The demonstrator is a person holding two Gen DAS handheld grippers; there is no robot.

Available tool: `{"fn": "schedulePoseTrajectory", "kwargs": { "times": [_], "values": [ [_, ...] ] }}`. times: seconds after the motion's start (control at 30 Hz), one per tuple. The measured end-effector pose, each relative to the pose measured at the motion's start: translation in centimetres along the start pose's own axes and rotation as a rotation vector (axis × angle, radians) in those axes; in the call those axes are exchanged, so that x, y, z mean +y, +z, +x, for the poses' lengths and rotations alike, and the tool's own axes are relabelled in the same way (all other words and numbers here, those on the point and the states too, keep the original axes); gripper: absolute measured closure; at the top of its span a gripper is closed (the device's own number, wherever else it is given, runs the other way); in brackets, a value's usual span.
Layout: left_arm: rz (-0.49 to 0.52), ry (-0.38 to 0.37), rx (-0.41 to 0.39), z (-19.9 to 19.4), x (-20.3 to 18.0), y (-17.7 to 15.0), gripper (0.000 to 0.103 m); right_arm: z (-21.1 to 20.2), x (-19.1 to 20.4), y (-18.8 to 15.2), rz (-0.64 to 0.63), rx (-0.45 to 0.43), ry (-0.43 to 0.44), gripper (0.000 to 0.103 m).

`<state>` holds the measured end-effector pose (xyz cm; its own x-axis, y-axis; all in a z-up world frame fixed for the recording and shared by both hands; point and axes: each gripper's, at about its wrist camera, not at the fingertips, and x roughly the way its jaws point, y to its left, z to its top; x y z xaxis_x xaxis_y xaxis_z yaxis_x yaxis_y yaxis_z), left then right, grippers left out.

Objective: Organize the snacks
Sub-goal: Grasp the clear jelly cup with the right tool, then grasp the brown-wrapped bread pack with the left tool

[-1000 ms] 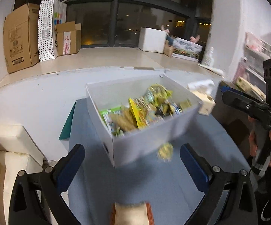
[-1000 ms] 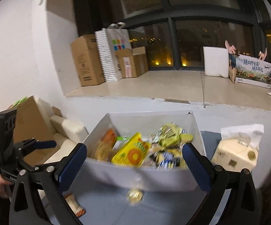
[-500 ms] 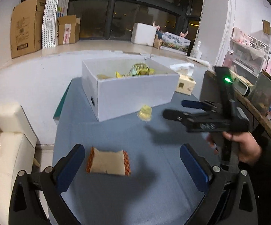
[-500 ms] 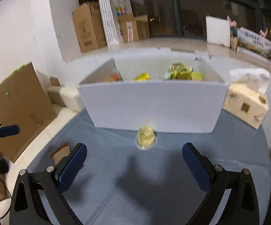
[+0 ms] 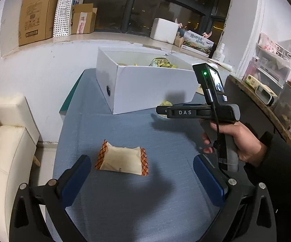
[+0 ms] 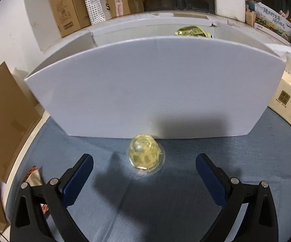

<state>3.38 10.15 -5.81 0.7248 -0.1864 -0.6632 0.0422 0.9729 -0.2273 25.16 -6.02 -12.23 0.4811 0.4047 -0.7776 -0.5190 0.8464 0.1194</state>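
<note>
- While both sets of jaws gape empty, the left gripper (image 5: 142, 178) hangs over a wrapped snack (image 5: 122, 160).
- The right gripper (image 6: 144, 174) faces a jelly cup (image 6: 145, 154) beside the white box (image 6: 155, 86).

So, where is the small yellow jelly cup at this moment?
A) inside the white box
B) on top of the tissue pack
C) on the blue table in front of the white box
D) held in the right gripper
C: the jelly cup sits on the blue table before the white box, ahead of the open right gripper.
</note>
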Motion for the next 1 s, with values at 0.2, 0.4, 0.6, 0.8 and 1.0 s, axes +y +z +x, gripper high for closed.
{"fn": "schedulePoseTrajectory", "kwargs": {
  "times": [0.2, 0.4, 0.6, 0.8, 1.0],
  "values": [
    [-0.009, -0.002, 0.021, 0.9, 0.2, -0.5, 0.000, 0.7, -0.2, 0.3, 0.007, 0.011, 0.021, 0.000],
    [-0.018, -0.003, 0.026, 1.4, 0.4, -0.6, 0.000, 0.6, -0.5, 0.5, -0.005, 0.033, 0.026, 0.064],
    [-0.009, 0.015, 0.049, 2.5, 0.8, -0.5, 0.000, -2.7, -1.2, 0.4, 0.005, -0.018, 0.046, 0.064],
    [0.023, 0.034, 0.086, 5.0, 0.8, -0.1, 0.000, -7.9, -1.8, -0.8, -0.001, -0.076, 0.102, 0.064],
    [0.054, 0.073, 0.151, 8.2, 1.4, -0.1, 0.000, -12.3, -1.0, -3.4, -0.016, -0.139, 0.162, 0.064]
  ]
}}
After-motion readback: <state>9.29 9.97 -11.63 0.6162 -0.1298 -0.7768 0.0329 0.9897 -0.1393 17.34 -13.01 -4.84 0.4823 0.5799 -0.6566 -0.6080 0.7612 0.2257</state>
